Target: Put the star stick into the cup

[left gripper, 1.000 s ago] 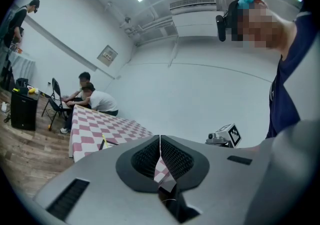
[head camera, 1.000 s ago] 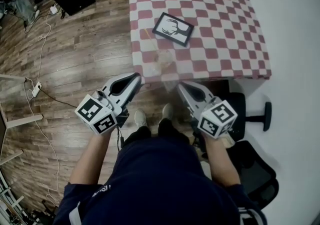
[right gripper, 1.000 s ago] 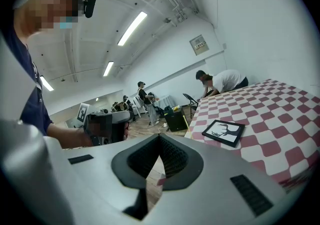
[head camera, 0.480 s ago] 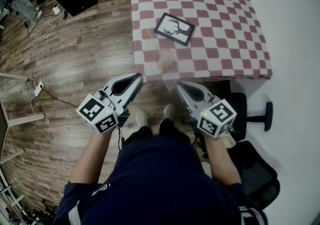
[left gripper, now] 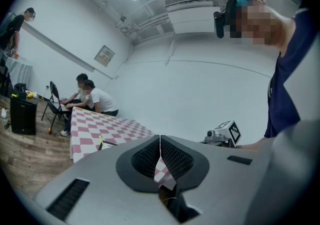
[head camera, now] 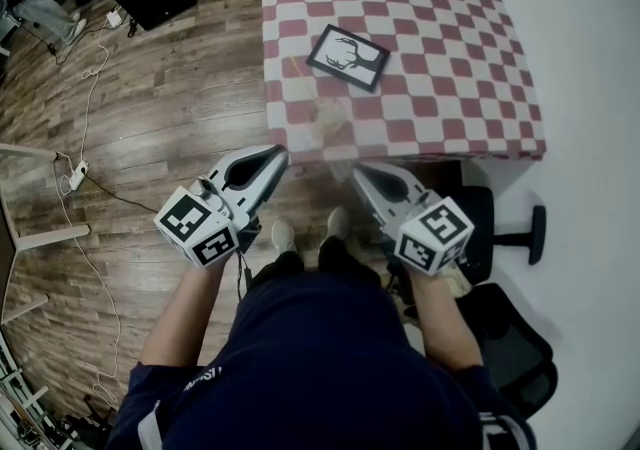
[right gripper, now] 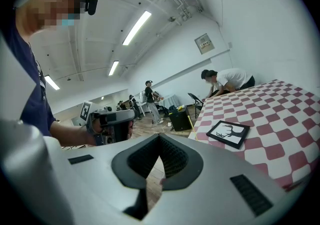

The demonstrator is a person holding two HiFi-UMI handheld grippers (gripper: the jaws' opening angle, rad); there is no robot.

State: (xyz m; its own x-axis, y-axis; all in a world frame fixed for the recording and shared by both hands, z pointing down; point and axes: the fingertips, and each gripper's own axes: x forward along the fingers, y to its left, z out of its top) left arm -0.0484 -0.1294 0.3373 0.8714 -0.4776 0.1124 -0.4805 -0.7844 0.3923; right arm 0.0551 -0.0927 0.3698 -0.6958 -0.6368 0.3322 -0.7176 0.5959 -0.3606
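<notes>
A thin yellow star stick [head camera: 291,67] lies on the red-and-white checkered table [head camera: 450,88] near its left edge; in the left gripper view the stick [left gripper: 101,142] shows at the cloth's near corner. A clear cup [head camera: 328,120], faint against the cloth, stands by the table's front edge. My left gripper [head camera: 276,153] hangs just short of that edge, left of the cup, and is shut with nothing in it [left gripper: 160,137]. My right gripper [head camera: 358,170] is level with it on the right, also shut and holding nothing [right gripper: 159,135].
A black-framed deer picture [head camera: 346,57] lies mid-table behind the cup. A black office chair [head camera: 505,228] stands at the right under the table edge. Cables and a power strip [head camera: 72,178] run over the wood floor at the left. People sit at the table's far end [left gripper: 92,100].
</notes>
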